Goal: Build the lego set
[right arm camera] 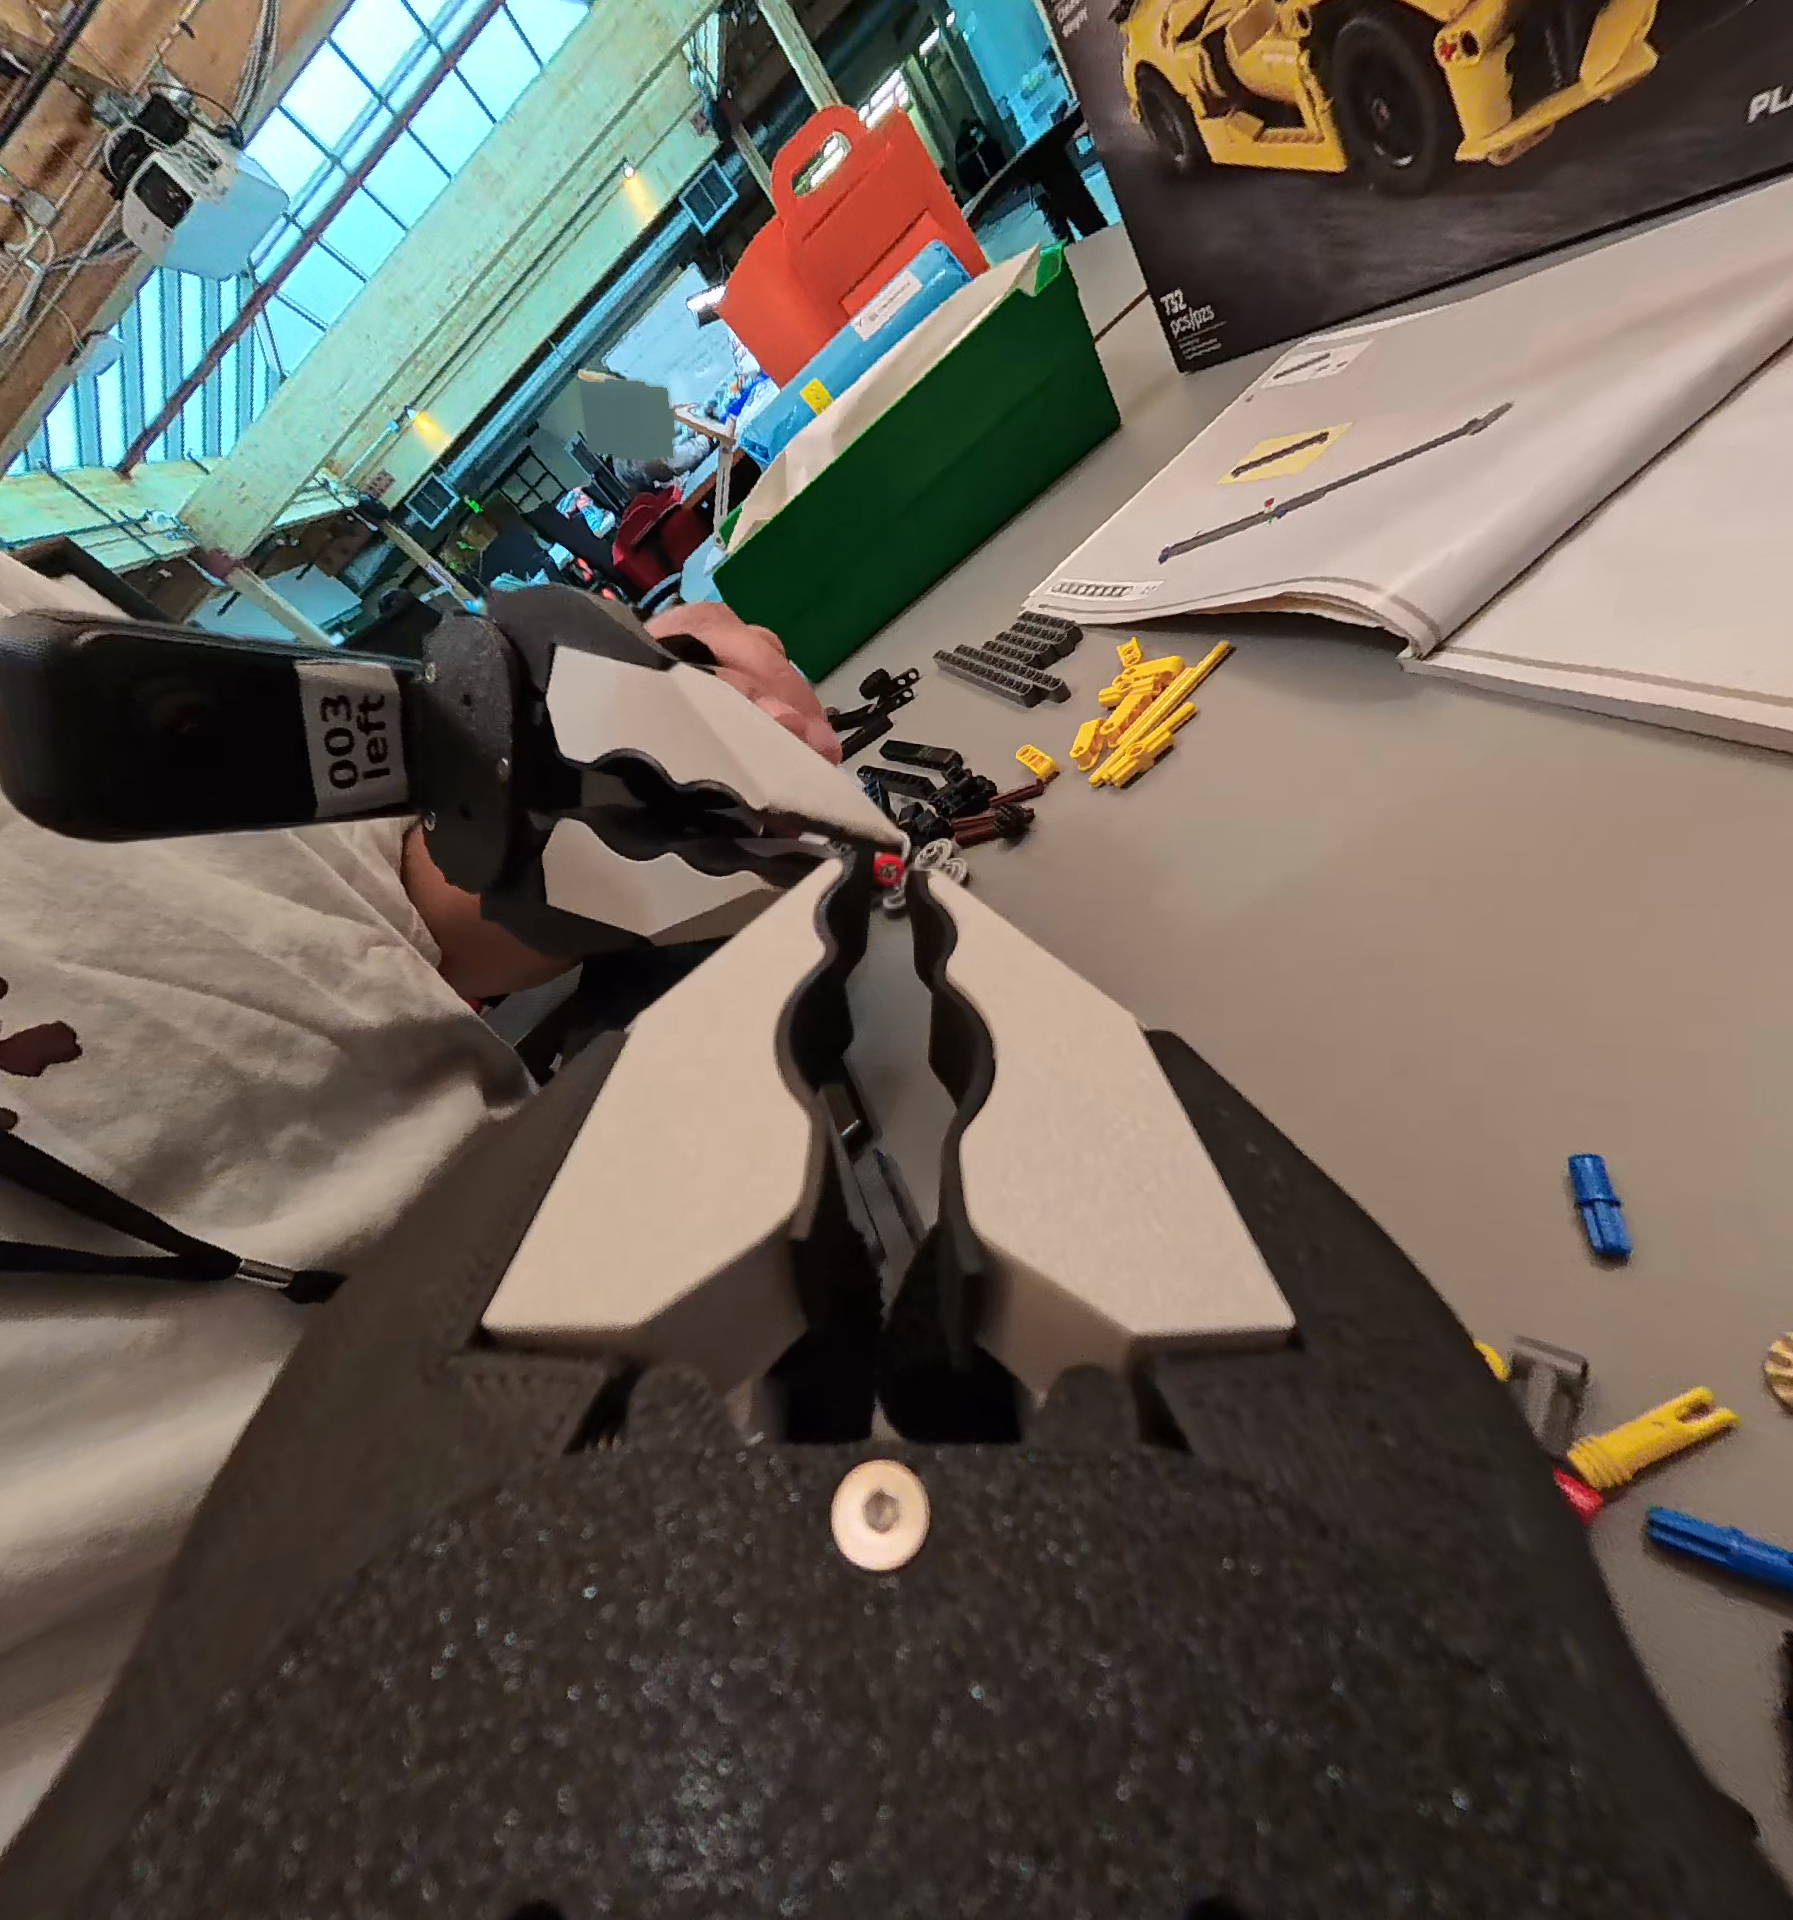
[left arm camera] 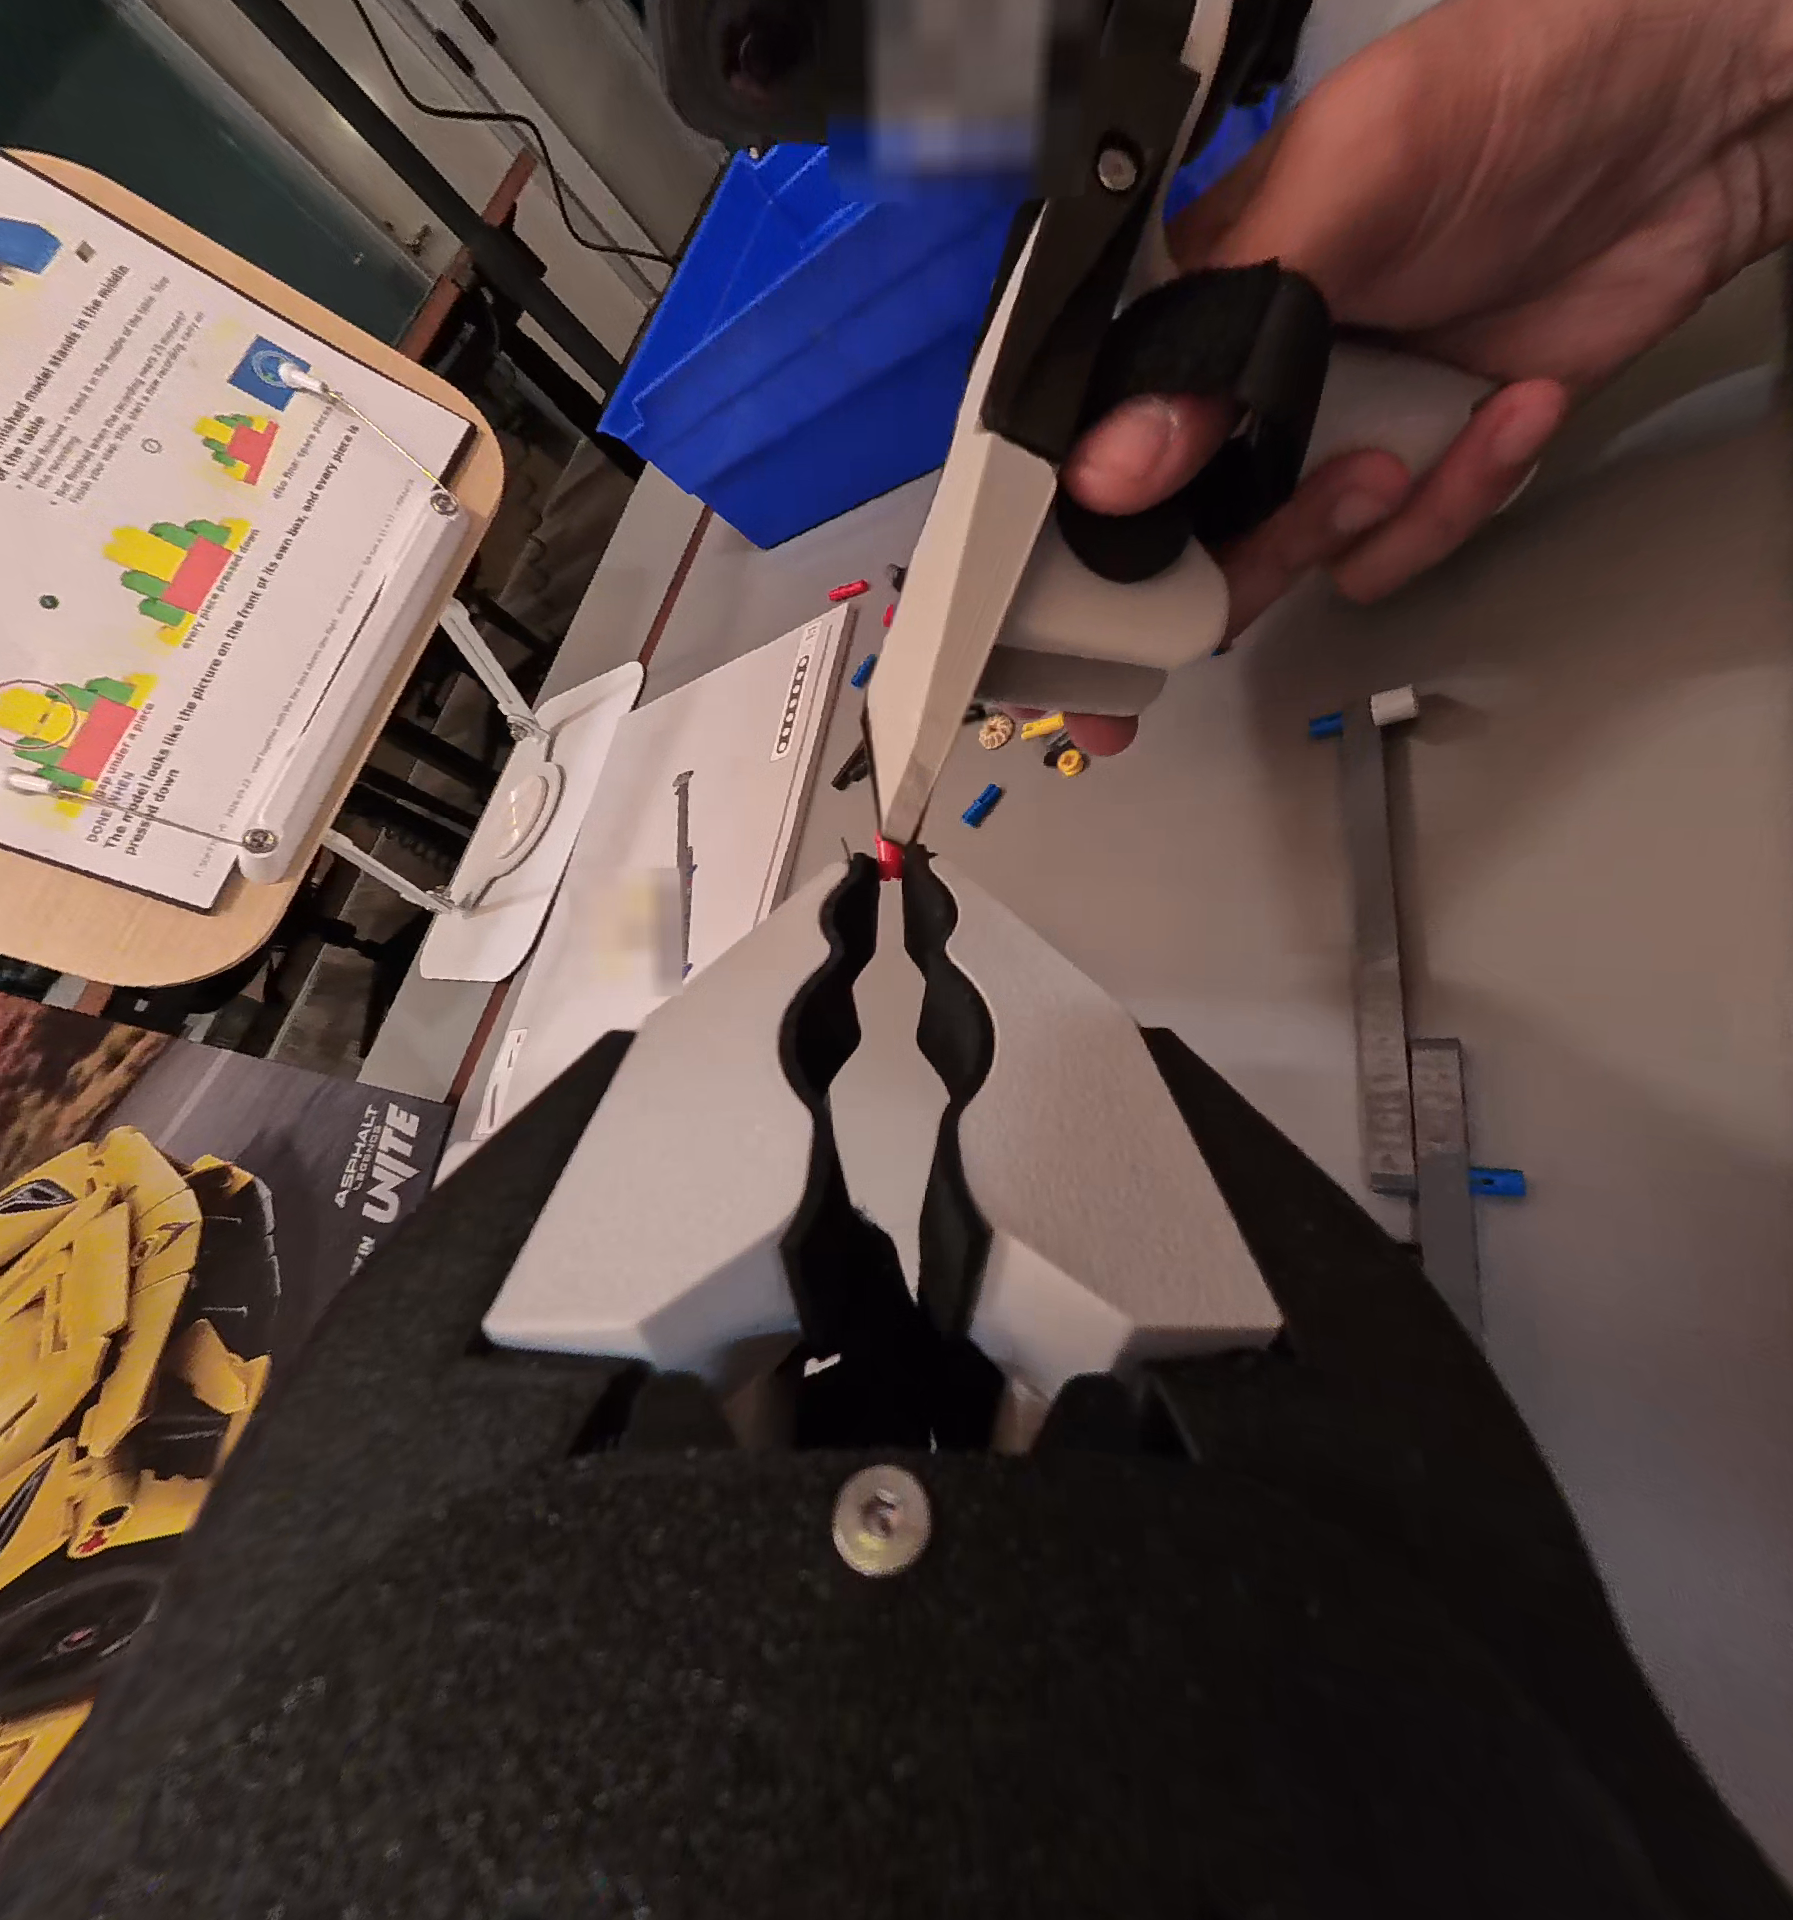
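Black and grey, the left gripper (left arm camera: 884,868) filled the lower half of the left wrist view, its 2 fingers drawn in to a narrow gap at the tips. A small red peg (left arm camera: 888,858) sat right at those tips. The right gripper (left arm camera: 900,831) reached down from above, held by a hand (left arm camera: 1474,312), and its tips met the same peg; which of the 2 tools truly gripped it could not be told. Beyond the tips lay an open instruction booklet (left arm camera: 726,769) and a scatter of small blue and yellow pieces (left arm camera: 1037,743). Right of the gripper, a long grey beam (left arm camera: 1375,935) lay on the grey table (left arm camera: 1598,935). Far ahead stood a blue bin (left arm camera: 798,343).

From the right wrist view, the right gripper (right arm camera: 887,878) filled the foreground, fingers close together but not touching, with the red peg (right arm camera: 884,864) just at their tips. The left gripper (right arm camera: 850,836) came in from the left, meeting the peg. Ahead lay black pieces (right arm camera: 933,779) and yellow pieces (right arm camera: 1141,717); further right was the open booklet (right arm camera: 1494,540). Blue pegs (right arm camera: 1598,1205) lay right of the gripper.
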Demonstrator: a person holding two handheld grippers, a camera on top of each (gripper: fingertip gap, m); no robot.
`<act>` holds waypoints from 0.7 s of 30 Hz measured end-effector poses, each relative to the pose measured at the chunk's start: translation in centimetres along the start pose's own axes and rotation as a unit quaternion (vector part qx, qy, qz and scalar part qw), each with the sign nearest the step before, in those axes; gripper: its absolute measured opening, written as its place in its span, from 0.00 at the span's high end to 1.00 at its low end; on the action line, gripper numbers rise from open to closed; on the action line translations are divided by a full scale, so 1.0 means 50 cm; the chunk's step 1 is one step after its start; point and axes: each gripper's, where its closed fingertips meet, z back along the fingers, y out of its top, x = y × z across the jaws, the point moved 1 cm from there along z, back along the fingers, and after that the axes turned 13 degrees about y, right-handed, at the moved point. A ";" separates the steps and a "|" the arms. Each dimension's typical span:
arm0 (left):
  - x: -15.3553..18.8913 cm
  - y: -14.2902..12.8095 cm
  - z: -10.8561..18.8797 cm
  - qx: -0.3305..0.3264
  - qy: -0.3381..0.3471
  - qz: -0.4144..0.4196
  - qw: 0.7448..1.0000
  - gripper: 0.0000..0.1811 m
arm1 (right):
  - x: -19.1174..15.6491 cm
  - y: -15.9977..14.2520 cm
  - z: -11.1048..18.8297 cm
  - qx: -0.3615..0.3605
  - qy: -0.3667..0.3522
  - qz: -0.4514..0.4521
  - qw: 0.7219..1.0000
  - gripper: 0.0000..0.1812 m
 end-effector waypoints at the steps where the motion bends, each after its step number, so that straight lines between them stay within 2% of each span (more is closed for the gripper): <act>1: 0.001 -0.002 -0.001 -0.002 -0.001 -0.002 1.000 0.98 | 0.002 -0.003 -0.001 -0.003 -0.003 0.000 1.000 0.96; 21: 0.011 -0.001 0.007 -0.001 -0.004 -0.022 1.000 0.98 | -0.004 -0.012 -0.006 -0.016 0.008 -0.001 1.000 0.97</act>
